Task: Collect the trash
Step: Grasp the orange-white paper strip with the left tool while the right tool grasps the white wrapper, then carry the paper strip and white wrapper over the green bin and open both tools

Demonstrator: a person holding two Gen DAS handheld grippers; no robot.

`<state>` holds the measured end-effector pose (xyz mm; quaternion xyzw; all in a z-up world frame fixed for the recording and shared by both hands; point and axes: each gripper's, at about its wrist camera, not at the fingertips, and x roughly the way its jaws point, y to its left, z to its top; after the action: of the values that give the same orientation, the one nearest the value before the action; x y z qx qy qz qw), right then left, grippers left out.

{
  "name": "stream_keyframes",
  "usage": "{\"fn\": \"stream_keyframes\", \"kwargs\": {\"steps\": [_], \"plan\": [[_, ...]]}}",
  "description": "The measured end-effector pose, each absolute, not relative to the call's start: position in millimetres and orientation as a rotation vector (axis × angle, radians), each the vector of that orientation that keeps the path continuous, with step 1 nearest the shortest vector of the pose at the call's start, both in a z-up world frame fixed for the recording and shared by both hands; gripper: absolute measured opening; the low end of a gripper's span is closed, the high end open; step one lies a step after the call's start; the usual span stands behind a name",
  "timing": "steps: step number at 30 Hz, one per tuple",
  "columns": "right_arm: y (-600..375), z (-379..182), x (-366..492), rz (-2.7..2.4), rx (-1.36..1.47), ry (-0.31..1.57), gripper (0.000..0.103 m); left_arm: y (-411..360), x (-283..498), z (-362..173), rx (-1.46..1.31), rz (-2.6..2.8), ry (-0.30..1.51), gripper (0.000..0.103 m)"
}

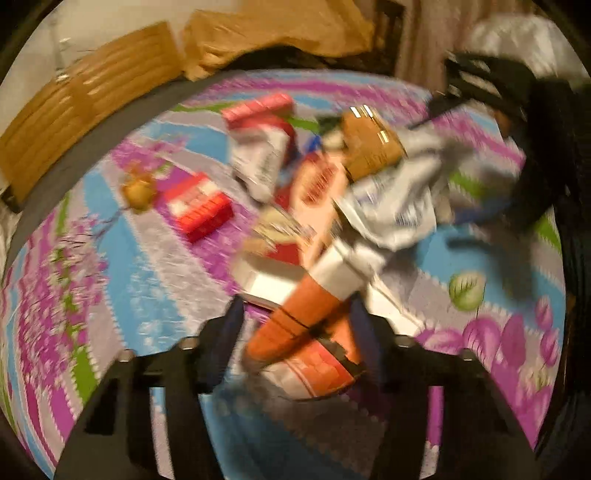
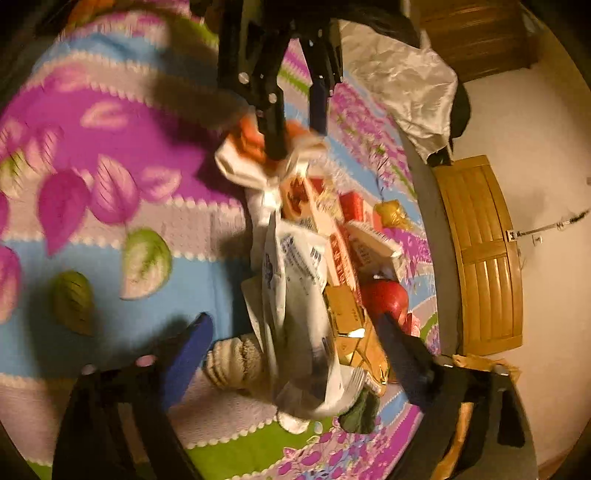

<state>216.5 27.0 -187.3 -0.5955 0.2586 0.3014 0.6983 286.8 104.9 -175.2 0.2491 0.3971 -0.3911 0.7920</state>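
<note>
From the left wrist camera we see our left gripper [image 1: 299, 332] with its jaws closed in on an orange-and-white wrapper [image 1: 314, 325], pinching it at the near end of the trash pile [image 1: 325, 192]. We hold it there, we judge, because it is the nearest loose piece and lifts free without disturbing the rest. The pile itself sits around the middle of the floral mat [image 1: 129, 258]: a crumpled white bag [image 1: 402, 206], a brown carton [image 1: 369, 144], and a red box [image 1: 199, 206] lying a little apart toward the mat's left edge. Beyond the far edge of the mat stands a wooden slatted panel [image 1: 81, 110] and crumpled brown paper [image 1: 277, 33]. The picture is blurred, so finer detail is lost.

From the right wrist camera our right gripper [image 2: 291, 332] hangs over the opposite end of the same pile with its jaws spread wide, one either side of the white bag [image 2: 299, 295], touching nothing that we can make out. That stance looks like readiness to take the bag. The left gripper [image 2: 291, 122] shows at the top, on the wrapper [image 2: 251, 147]. A red round object [image 2: 388, 295] lies by the mat's right edge, with a grey border, the slatted panel [image 2: 480, 251] and a pale wall [image 2: 546, 147] beyond.
</note>
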Motion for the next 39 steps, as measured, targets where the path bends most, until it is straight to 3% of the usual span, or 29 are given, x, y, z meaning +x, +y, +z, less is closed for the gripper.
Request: {"fn": "stream_keyframes", "kwargs": {"steps": [2,3,4,6,11,21,29,39], "plan": [[26,-191,218,0.658,-1.319,0.603,0.045,103,285,-180,0.548,-0.863,0.849,0.044],[23,-187,215,0.66,-1.297,0.587,0.036,103,285,-179,0.522,-0.868,0.852,0.034],[22,-187,213,0.663,-1.282,0.585,0.035,105,284,-177,0.494,-0.875,0.855,0.019],[18,-172,204,0.667,-1.226,0.562,0.034,112,279,-171,0.45,-0.863,0.841,0.01],[8,-136,177,0.665,-1.069,0.529,0.033,129,247,-160,0.386,-0.785,0.838,0.01],[-70,-61,119,0.555,-0.403,0.662,0.033,131,175,-115,0.13,-0.666,0.803,0.01],[-171,-53,70,0.326,0.026,0.724,0.033,42,138,-104,0.086,-0.764,0.791,0.01],[-329,-23,-16,-0.03,0.214,0.598,0.033,-128,123,-60,0.161,-0.996,0.688,0.01]]}}
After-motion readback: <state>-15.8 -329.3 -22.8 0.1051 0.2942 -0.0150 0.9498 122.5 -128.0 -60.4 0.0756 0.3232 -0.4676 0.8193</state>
